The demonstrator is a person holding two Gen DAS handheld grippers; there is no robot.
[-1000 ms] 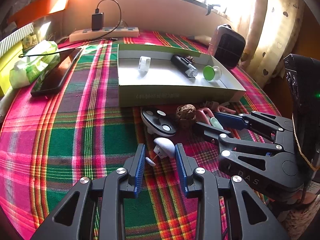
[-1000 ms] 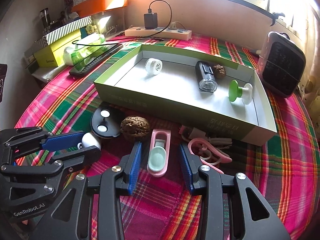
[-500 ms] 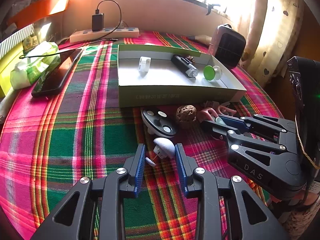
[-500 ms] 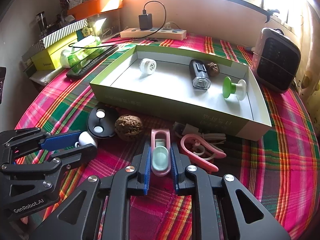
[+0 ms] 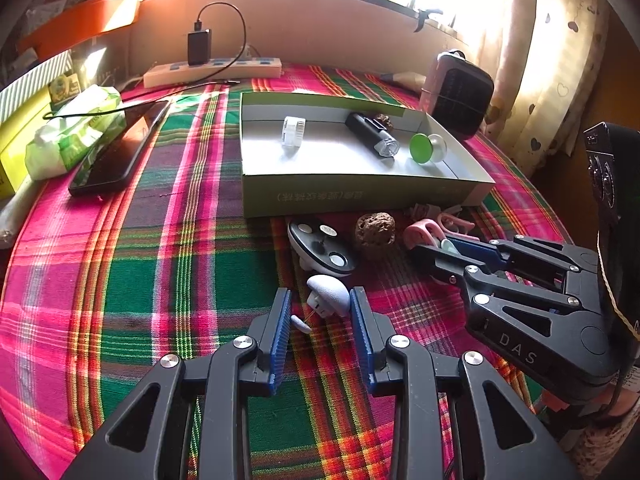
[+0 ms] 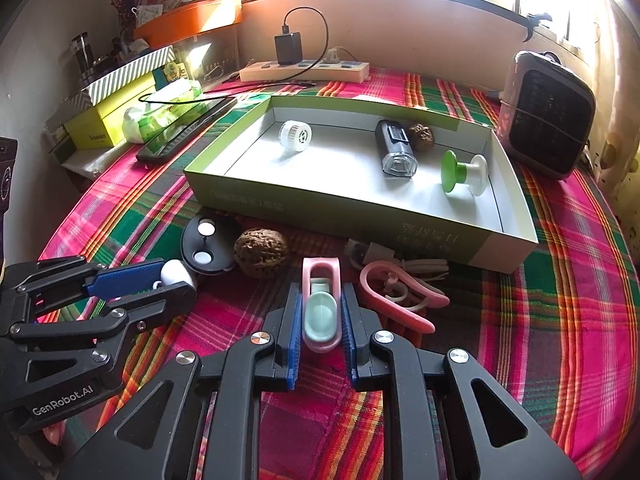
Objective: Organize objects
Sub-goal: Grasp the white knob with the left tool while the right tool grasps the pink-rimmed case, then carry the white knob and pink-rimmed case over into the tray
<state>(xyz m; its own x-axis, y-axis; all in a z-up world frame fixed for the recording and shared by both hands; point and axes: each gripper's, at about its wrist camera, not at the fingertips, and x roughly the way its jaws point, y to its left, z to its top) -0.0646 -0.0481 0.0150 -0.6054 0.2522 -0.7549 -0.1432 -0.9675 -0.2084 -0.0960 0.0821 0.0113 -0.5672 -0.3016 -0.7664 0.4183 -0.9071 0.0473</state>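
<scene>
My right gripper point(image 6: 321, 296) is shut on a pink holder with a mint-green insert point(image 6: 320, 312) that lies on the plaid cloth; both blue pads press its sides. It shows again point(image 5: 424, 232) at the right gripper's point(image 5: 436, 246) tips in the left wrist view. My left gripper point(image 5: 320, 296) stands open around a small white mushroom-shaped piece point(image 5: 330, 292). Its right pad touches the piece and a gap stays at the left pad. Behind them stands the green box point(image 6: 320, 204), holding a white cap point(image 6: 295, 136), a black torch point(image 6: 394, 152), a walnut and a green knob point(image 6: 456, 170).
On the cloth in front of the box lie a black oval disc point(image 6: 206, 244), a walnut point(image 6: 261, 252), a pink hook point(image 6: 396, 292) and a white cable point(image 6: 400, 264). A phone point(image 5: 116, 152) and wipes lie at the left, a power strip at the back, a dark heater point(image 5: 460, 96) at the right.
The right gripper's jaws have shut on the pink holder, which stayed in place. The left gripper and the white piece have not moved.
</scene>
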